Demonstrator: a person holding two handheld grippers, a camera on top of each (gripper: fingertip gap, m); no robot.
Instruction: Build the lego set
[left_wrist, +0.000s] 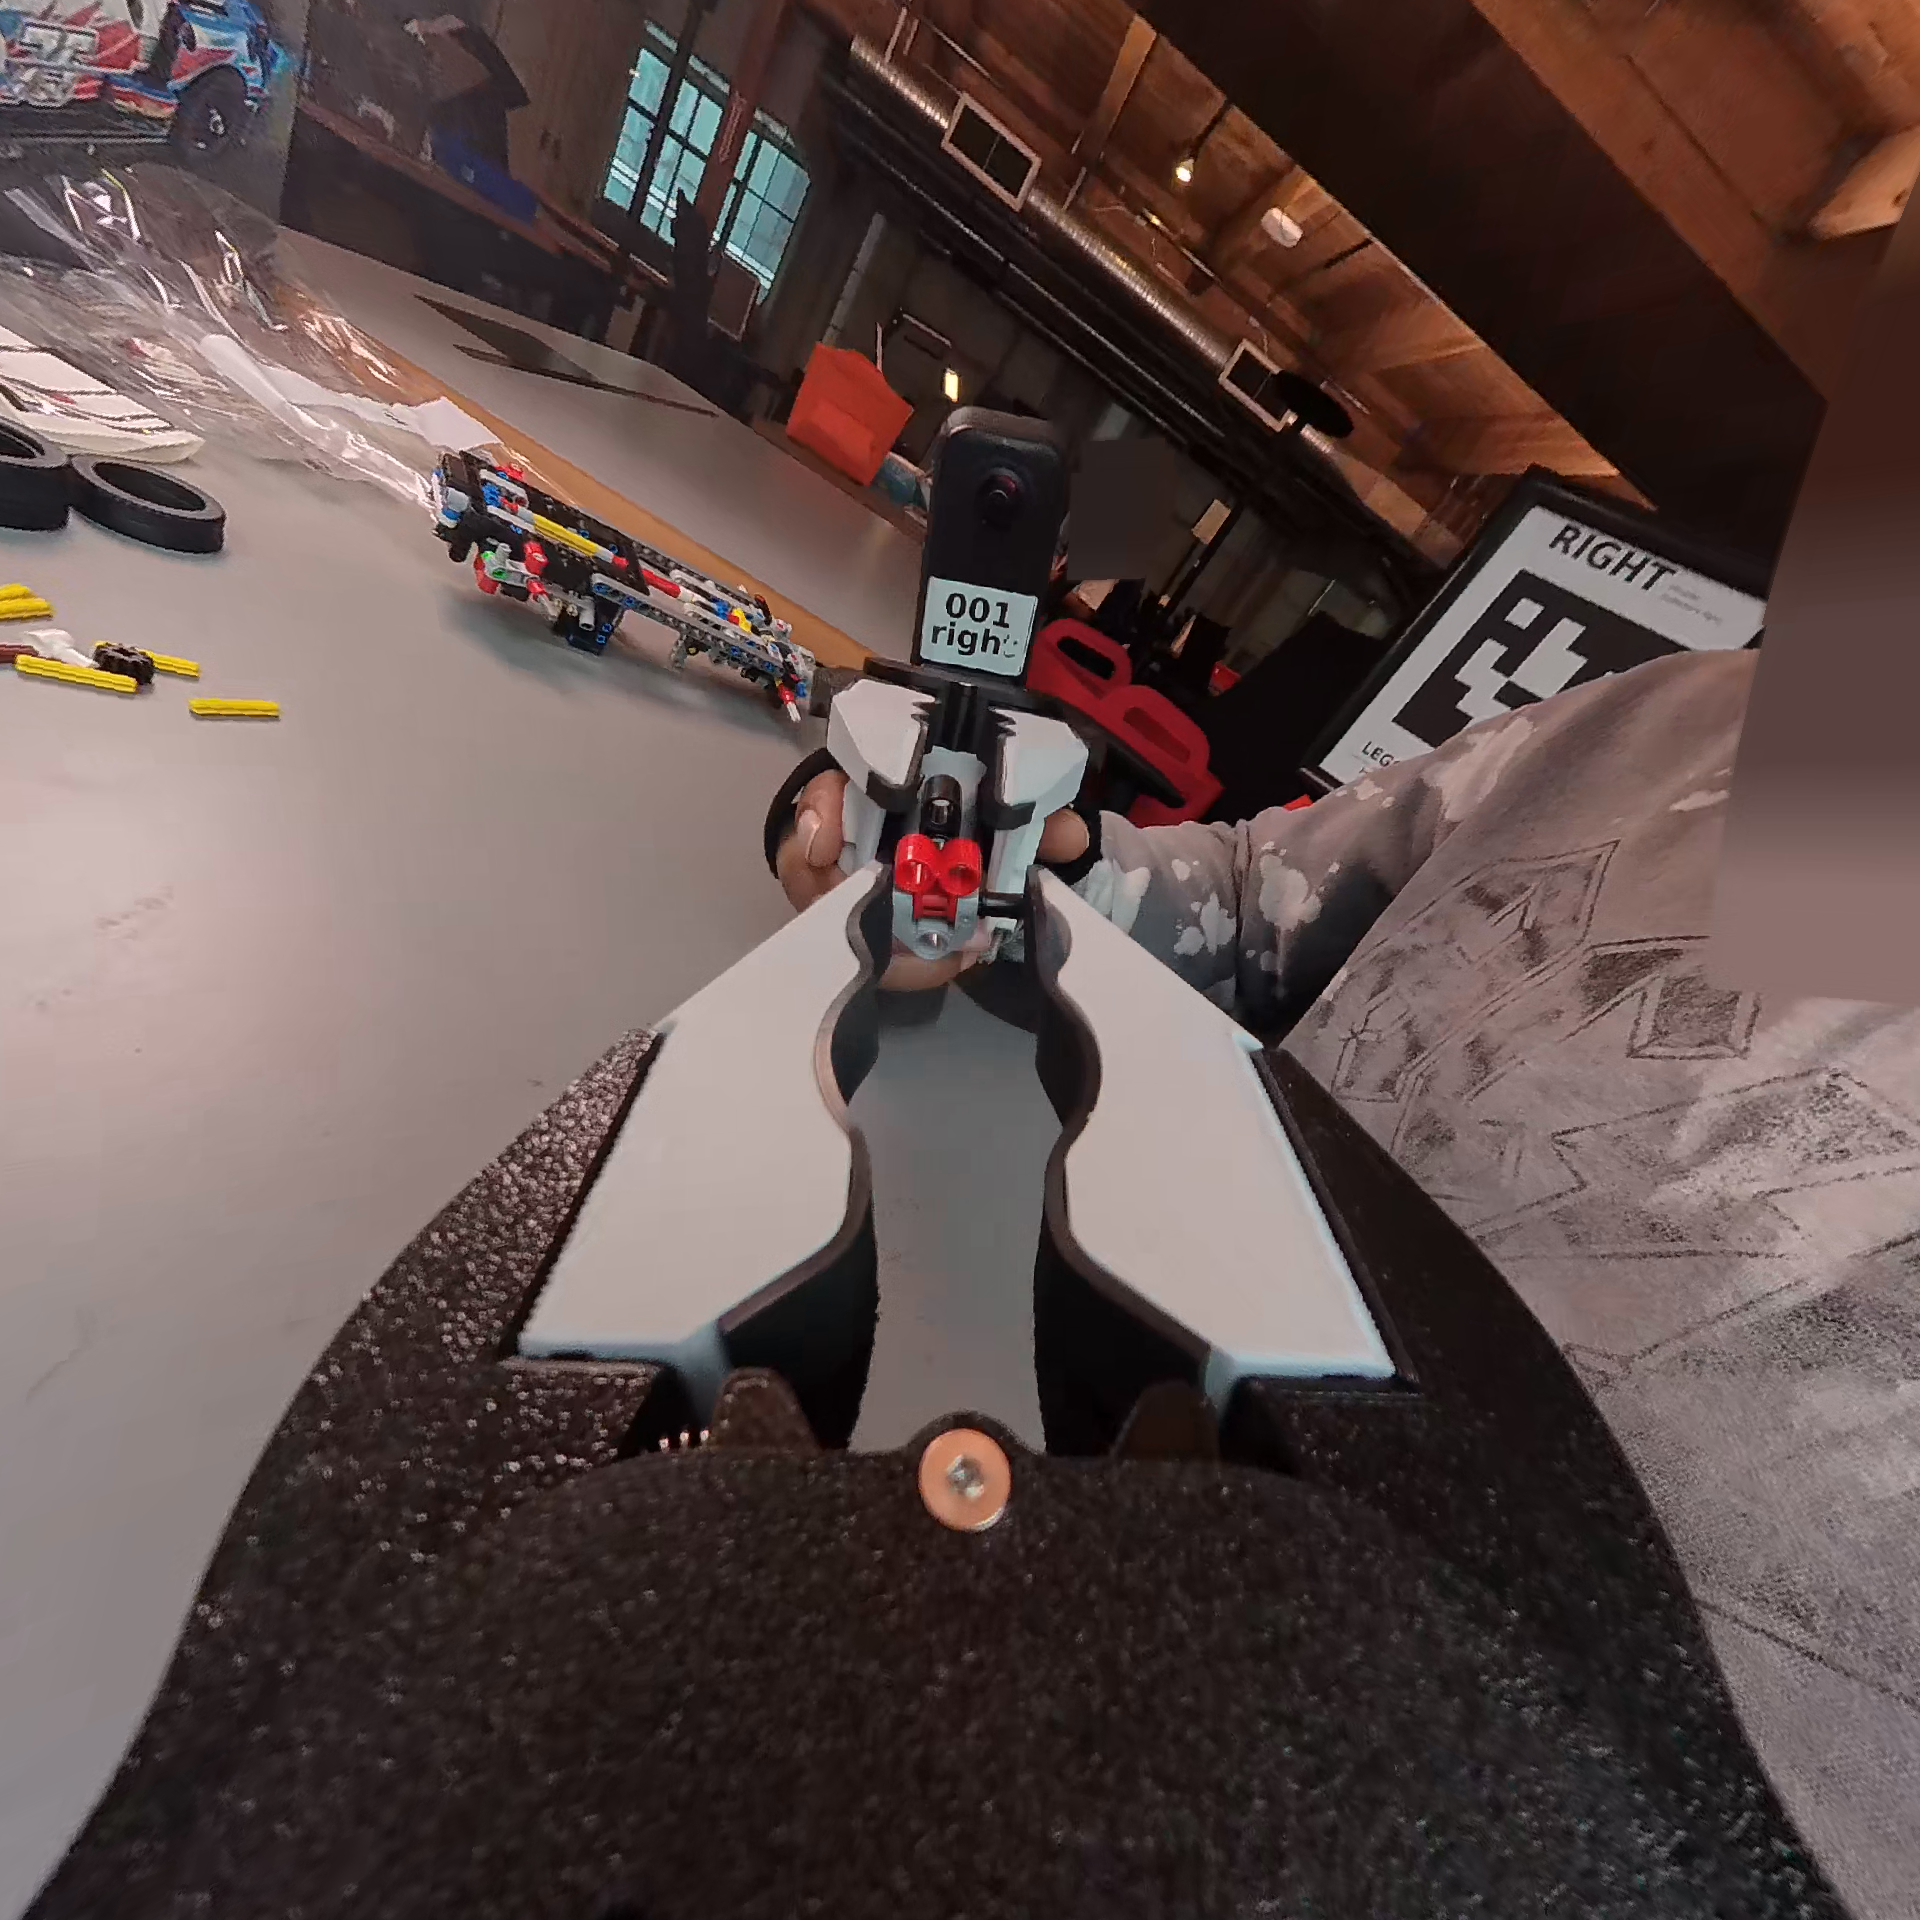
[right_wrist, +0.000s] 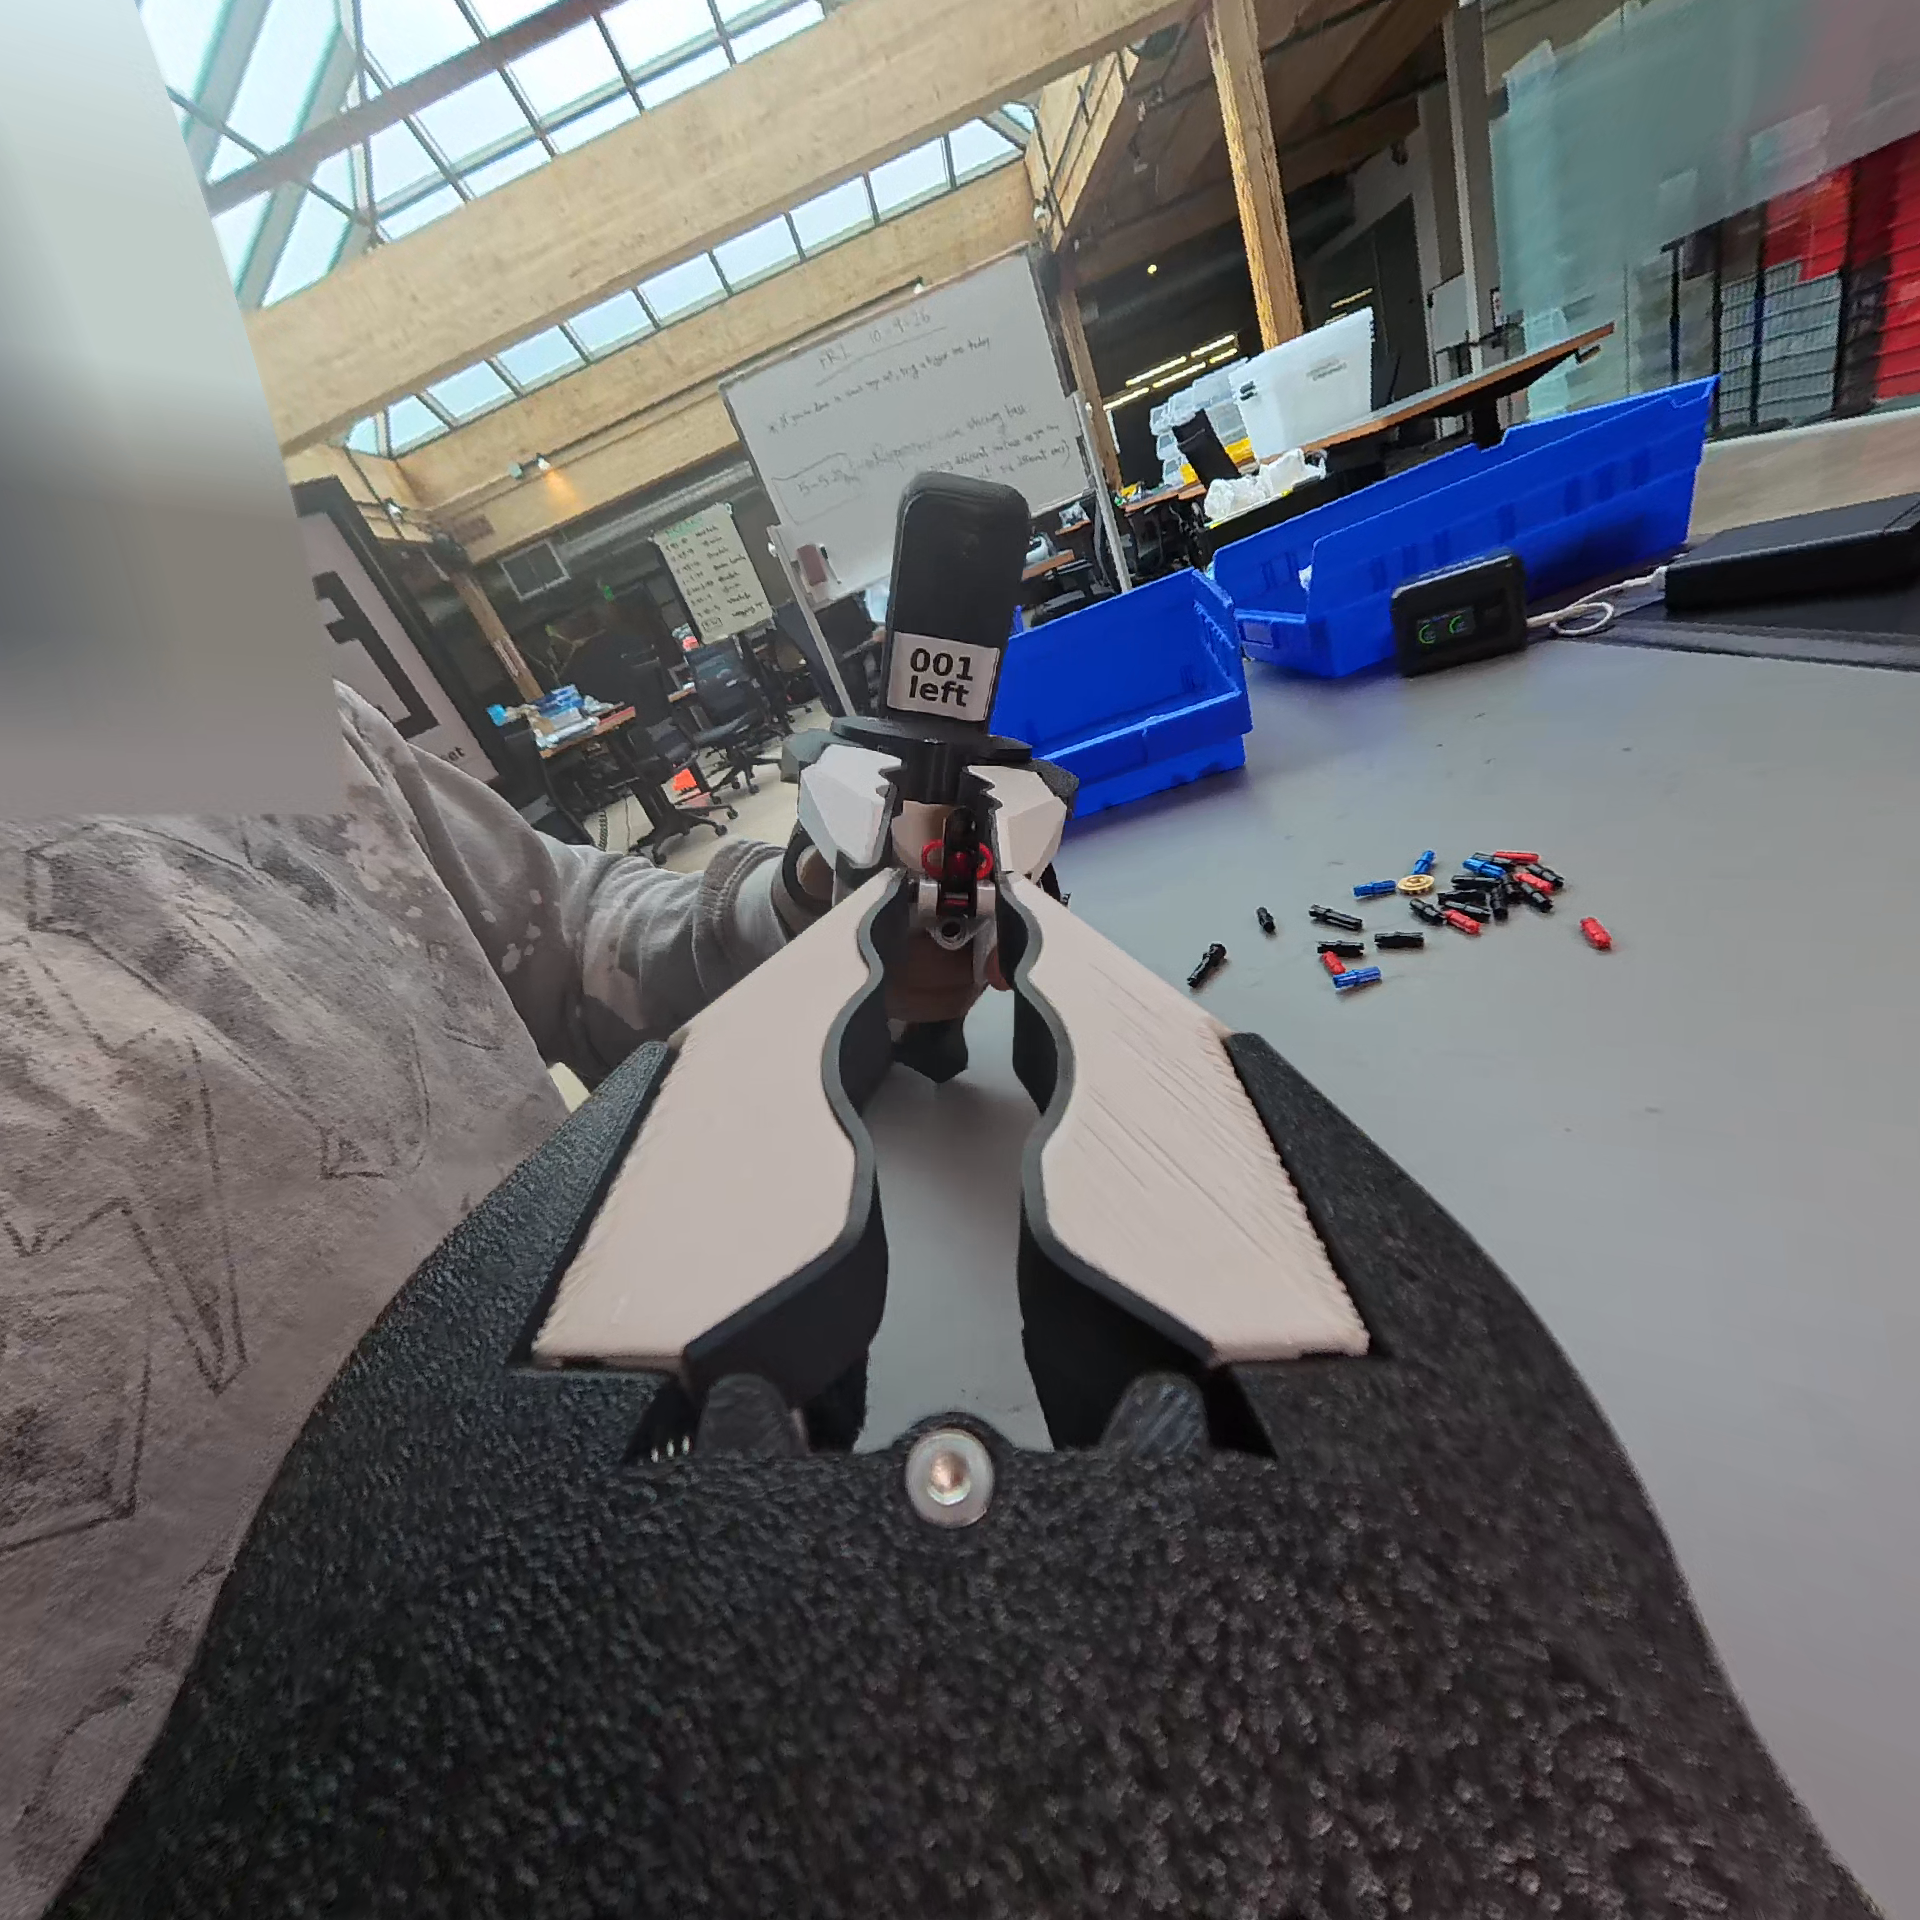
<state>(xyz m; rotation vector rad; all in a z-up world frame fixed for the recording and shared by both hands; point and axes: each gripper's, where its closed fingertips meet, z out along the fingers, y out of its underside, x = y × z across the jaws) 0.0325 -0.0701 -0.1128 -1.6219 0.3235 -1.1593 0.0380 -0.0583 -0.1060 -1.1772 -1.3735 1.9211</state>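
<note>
While both grippers meet tip to tip, a small red-and-grey lego assembly sits between them.
Left gripper and right gripper each pinch it at 12 o'clock, above the grey table.

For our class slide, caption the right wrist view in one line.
Two tools meet over a small red-and-grey piece; loose pins lie beside.
</note>
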